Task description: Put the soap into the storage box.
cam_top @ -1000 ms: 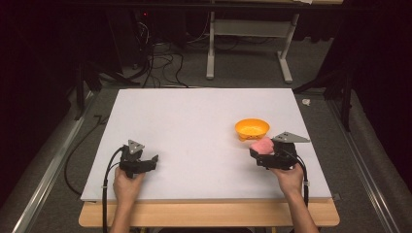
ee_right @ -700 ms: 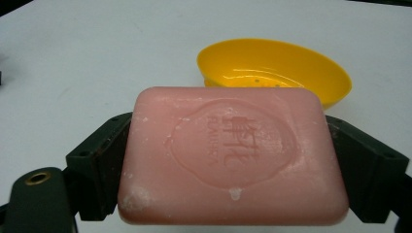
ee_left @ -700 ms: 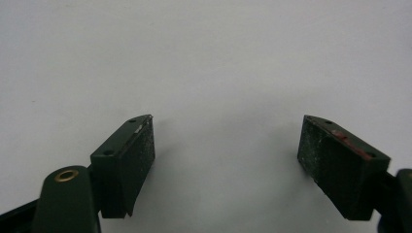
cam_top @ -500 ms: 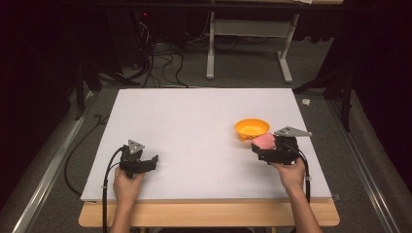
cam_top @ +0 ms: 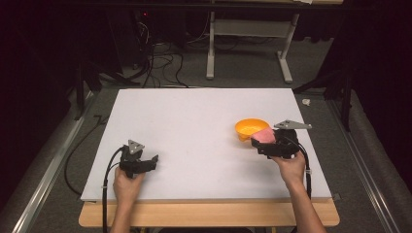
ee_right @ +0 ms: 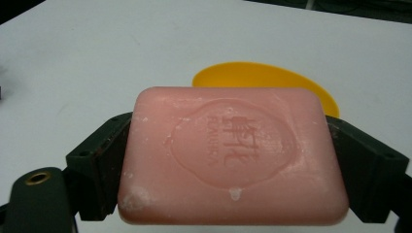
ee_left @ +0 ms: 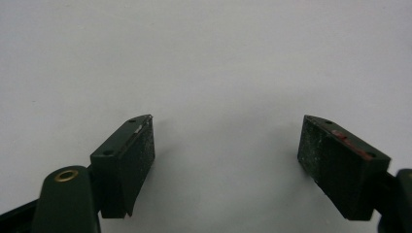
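**Right gripper clamps pink soap beside orange bowl; left gripper idle, jaws wide**

Left gripper point(cam_top: 151, 160) sits low over the near-left part of the white table point(cam_top: 194, 121), held by the person's left hand point(cam_top: 127, 183). Black cable trails from it off the near edge. In the left gripper view, the gripper point(ee_left: 226, 160) has jaws spread wide, nothing between them, bare white surface under and ahead.

Middle of table: bare.

Right side: orange bowl point(cam_top: 250, 128) stands on the table, right of centre. Just beside it, on its near-right, the right gripper point(cam_top: 263, 141) is held by the right hand point(cam_top: 290, 167), grey three-cornered plate on top. The gripper holds a pink soap bar point(cam_top: 265, 135), which sits at the bowl's near edge; can't tell if soap touches the bowl. In the right gripper view, the gripper point(ee_right: 233, 160) has both jaws pressed against the short ends of the soap bar point(ee_right: 233, 158), stamped face up toward the camera, white scuffs on its corners. Orange bowl point(ee_right: 262, 77) shows right behind the bar.
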`<state>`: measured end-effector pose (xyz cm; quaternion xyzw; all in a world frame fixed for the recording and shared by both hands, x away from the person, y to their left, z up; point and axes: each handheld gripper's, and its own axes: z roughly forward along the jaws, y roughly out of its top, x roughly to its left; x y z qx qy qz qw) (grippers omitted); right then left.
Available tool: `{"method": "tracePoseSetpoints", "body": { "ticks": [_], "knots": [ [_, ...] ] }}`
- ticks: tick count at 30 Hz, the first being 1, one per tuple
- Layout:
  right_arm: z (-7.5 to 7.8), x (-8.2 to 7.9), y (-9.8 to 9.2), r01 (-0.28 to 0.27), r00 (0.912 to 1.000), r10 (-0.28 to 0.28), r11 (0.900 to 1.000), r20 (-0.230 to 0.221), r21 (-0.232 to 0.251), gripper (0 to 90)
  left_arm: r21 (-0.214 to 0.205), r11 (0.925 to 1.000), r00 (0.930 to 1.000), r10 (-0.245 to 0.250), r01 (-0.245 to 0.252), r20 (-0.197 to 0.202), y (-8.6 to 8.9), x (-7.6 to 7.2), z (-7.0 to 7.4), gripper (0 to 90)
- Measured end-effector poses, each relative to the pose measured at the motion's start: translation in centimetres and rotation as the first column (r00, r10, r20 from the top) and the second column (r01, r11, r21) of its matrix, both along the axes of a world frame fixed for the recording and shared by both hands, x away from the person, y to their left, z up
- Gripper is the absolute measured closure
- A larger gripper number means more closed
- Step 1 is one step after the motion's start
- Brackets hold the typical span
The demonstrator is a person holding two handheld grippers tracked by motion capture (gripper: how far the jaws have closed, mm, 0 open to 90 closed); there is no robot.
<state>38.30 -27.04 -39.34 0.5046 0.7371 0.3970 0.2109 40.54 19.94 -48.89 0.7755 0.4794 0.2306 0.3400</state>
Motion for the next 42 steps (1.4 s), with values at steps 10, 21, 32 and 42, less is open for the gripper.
{"method": "tracePoseSetpoints", "body": {
  "ticks": [10,21,32,42],
  "knots": [
    [0.5,1.1,0.1,0.011,0.9997,-0.012,0.9999,-0.022,-0.008,13.7,0.0,1.0,1.0,0.0,0.0,0.0,0.0,0.0,0.0,21.6],
    [0.8,2.8,0.4,0.02,0.9984,-0.02,0.9998,-0.053,-0.005,13.7,0.001,1.0,1.0,0.0,0.0,0.0,0.0,0.0,0.0,21.6],
    [0.6,4.4,0.6,0.053,0.9947,-0.053,0.9986,-0.089,-0.003,13.7,0.002,1.0,1.0,0.0,0.0,0.001,0.0,0.0,0.0,21.6],
    [0.6,5.9,0.7,0.069,0.9904,-0.07,0.9976,-0.119,-0.01,13.7,0.001,1.0,1.0,0.0,0.0,0.001,0.0,0.0,0.0,21.6]
  ]
}}
